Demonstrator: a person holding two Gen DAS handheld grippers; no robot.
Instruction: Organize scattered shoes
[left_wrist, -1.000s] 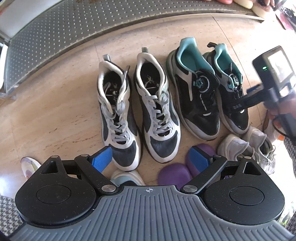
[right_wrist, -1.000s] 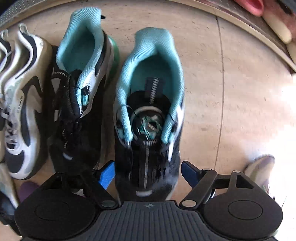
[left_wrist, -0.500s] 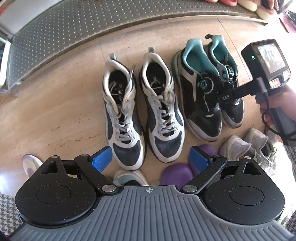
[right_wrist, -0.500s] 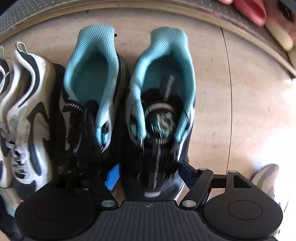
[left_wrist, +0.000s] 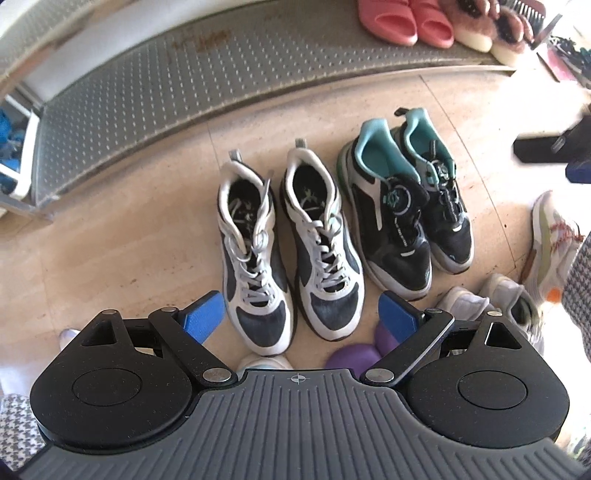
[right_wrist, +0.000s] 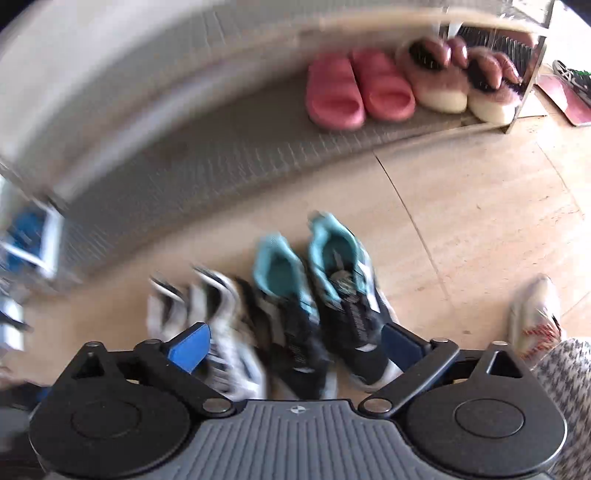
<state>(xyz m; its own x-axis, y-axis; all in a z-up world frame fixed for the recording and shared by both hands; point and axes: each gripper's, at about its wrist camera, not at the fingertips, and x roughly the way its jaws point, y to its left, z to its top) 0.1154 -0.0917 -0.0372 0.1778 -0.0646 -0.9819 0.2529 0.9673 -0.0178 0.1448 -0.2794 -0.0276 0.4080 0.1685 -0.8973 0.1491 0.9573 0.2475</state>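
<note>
Two pairs stand side by side on the beige floor, toes toward me. One is a white-and-navy laced pair (left_wrist: 255, 258) on the left. The other is a black-and-teal pair (left_wrist: 388, 221) on the right, its two shoes touching. My left gripper (left_wrist: 301, 317) hangs open above the toes of the laced pair with nothing between its blue pads. My right gripper (right_wrist: 293, 345) is high over the black-and-teal pair (right_wrist: 347, 306), its jaws still opening and empty; that view is blurred by motion. A dark blurred piece of the right gripper (left_wrist: 546, 147) shows at the right edge of the left wrist view.
A perforated metal shelf (left_wrist: 184, 92) runs along the back, with pink slides (right_wrist: 354, 92) and furry slippers (right_wrist: 450, 81) on it. Purple shoes (left_wrist: 354, 354) and white sneakers (left_wrist: 491, 299) lie near me. A white sneaker with red stitching (right_wrist: 535, 321) lies at the right, beside a houndstooth garment (right_wrist: 569, 387).
My right gripper slid the right black-and-teal shoe against its mate, opened off it and rose well above the pair. My left gripper lifted a little, so the shoes look smaller.
</note>
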